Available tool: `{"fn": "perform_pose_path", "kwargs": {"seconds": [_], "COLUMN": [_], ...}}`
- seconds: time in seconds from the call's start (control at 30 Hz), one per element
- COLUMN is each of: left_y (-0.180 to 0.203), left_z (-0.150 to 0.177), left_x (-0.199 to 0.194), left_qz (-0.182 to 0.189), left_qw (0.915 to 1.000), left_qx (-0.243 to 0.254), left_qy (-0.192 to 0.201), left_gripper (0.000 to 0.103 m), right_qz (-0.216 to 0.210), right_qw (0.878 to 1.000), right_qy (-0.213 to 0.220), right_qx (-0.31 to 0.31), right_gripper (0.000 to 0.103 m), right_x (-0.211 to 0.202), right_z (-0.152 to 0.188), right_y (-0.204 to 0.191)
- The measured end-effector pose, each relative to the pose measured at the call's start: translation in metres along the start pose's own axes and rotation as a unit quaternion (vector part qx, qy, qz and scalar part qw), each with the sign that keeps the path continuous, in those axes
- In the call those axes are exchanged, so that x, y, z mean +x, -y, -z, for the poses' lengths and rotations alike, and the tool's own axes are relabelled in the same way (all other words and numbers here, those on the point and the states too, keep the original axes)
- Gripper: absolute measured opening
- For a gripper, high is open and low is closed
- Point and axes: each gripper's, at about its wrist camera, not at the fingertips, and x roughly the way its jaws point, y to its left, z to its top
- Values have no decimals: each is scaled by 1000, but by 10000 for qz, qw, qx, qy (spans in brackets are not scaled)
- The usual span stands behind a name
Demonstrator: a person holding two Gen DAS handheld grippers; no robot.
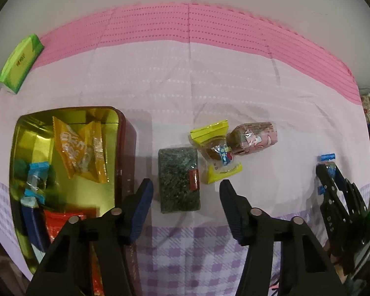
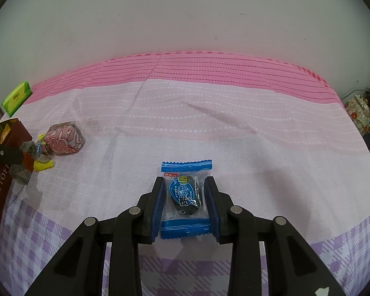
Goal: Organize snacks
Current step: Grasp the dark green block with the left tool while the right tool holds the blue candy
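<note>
My right gripper (image 2: 185, 192) is shut on a blue-ended clear candy packet (image 2: 185, 197), its pads pressing both sides, low over the cloth. It also shows far right in the left wrist view (image 1: 329, 170). My left gripper (image 1: 185, 192) is open and empty, its jaws on either side of a dark green speckled snack block (image 1: 178, 180) on the cloth. To its left stands an open gold-lined maroon tin (image 1: 125, 133) holding an orange packet (image 1: 76, 148) and several other snacks. A yellow packet (image 1: 215, 150) and a pink wrapped snack (image 1: 255, 138) lie just beyond the block.
A green packet (image 1: 19, 64) lies at the far left near the pink band of the cloth (image 1: 190, 24). The wall rises behind the table. Clutter sits past the right edge (image 2: 360, 113). The tin's lid side shows at the left of the right wrist view (image 2: 0, 192).
</note>
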Motion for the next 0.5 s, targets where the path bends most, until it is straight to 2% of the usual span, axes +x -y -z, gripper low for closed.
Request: {"fn": "perform_pose_path", "kwargs": {"seconds": [0.5], "left_y": [12], "left_z": [-15], "left_x": [29], "left_qz": [-321], "left_qw": [9995], "left_qx": [-40], "left_qy": [-17], "left_gripper": [42], "right_qz": [1], "right_qw": [10000], "right_qy": [0], "right_qx": [3], "right_gripper": [32], "right_x": [0], "right_z": [0], "right_y": [0]}}
